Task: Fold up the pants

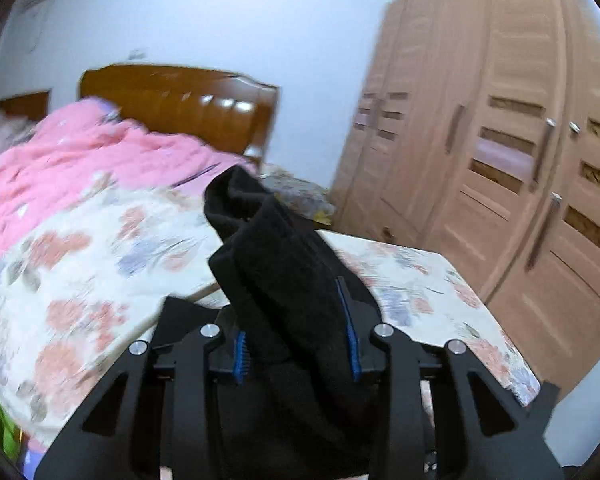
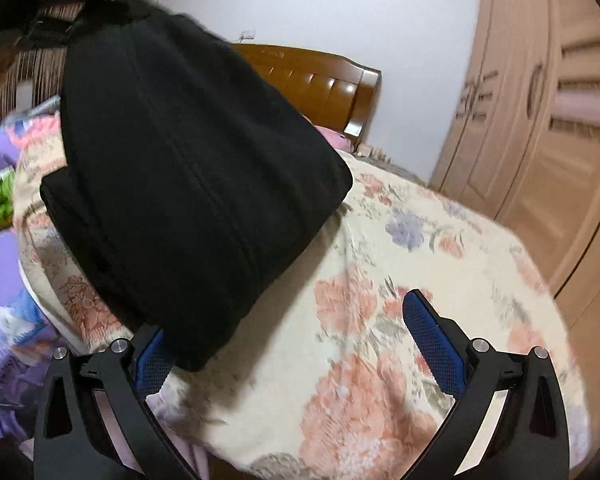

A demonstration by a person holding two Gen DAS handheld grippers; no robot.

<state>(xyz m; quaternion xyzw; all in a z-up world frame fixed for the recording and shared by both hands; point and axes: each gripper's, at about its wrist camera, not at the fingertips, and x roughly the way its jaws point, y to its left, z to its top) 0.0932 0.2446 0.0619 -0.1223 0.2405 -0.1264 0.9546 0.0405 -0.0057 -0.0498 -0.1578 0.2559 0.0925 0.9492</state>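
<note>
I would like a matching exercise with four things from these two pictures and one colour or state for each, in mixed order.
Things:
1. black fleece pants
2. left gripper
3. right gripper
4. glossy wooden headboard

States:
A. open, nothing between the fingers
B. orange-brown
C. closed on dark cloth
D. lifted, hanging over the flowered bedsheet

Pairs: 1-D, 2-C, 3-A, 4-B
</note>
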